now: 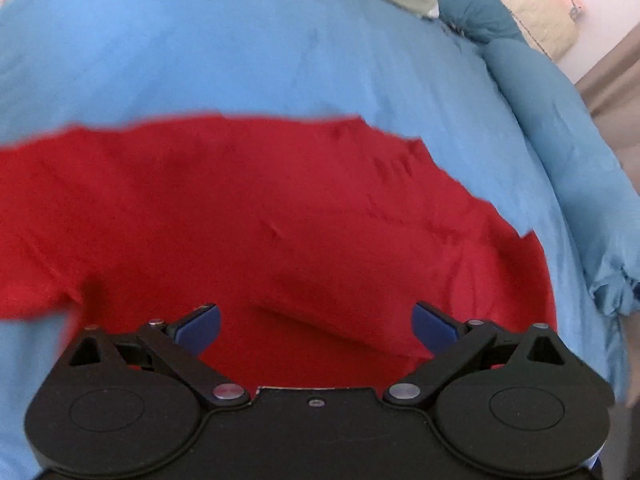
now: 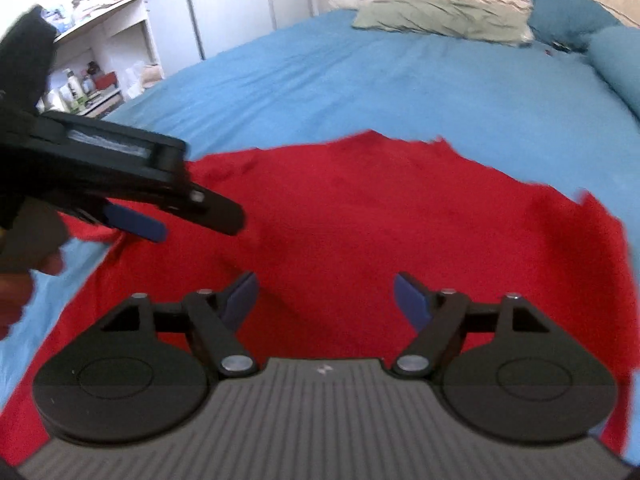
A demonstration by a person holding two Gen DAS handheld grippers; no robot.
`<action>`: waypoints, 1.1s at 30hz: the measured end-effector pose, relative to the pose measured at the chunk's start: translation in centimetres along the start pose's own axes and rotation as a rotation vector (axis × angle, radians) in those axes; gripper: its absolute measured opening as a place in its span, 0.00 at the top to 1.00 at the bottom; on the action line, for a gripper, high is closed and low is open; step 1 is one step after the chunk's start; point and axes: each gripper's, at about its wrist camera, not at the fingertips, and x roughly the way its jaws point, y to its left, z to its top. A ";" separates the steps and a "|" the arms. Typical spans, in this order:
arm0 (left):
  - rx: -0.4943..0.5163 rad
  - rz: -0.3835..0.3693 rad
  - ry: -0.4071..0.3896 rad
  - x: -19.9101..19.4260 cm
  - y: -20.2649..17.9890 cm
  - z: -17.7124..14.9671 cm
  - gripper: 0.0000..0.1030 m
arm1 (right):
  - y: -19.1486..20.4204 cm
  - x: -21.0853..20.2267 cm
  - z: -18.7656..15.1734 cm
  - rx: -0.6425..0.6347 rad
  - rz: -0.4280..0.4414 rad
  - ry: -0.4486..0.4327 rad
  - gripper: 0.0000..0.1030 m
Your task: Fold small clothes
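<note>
A red garment (image 1: 248, 216) lies spread on the blue bed sheet (image 1: 208, 52); it also shows in the right wrist view (image 2: 380, 216). My left gripper (image 1: 316, 328) is open and empty, just above the garment's near part. My right gripper (image 2: 324, 300) is open and empty, above the garment's near edge. The left gripper also shows in the right wrist view (image 2: 160, 224), held by a hand over the garment's left edge, with a blue pad (image 2: 136, 224) showing.
Pillows (image 2: 440, 20) and a rolled teal blanket (image 2: 616, 64) lie at the bed's far end. Shelves with bottles and clutter (image 2: 88, 80) stand left of the bed. The bed's right edge and floor (image 1: 608, 84) show in the left wrist view.
</note>
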 end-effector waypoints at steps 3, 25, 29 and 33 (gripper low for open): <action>-0.037 0.002 0.016 1.7 -0.7 -0.8 0.17 | -1.8 -2.3 -1.4 0.056 -0.035 0.019 0.10; 0.088 0.249 -0.361 -2.9 -0.3 0.0 0.94 | -8.3 -2.4 -3.5 0.233 -0.173 0.028 0.06; 0.079 0.246 -0.347 -1.2 0.9 -0.4 0.94 | -10.8 -1.7 -3.9 0.261 -0.260 0.030 0.04; 0.087 0.259 -0.328 -1.1 1.4 -1.2 0.93 | -13.0 -1.7 -4.7 0.296 -0.258 0.039 0.03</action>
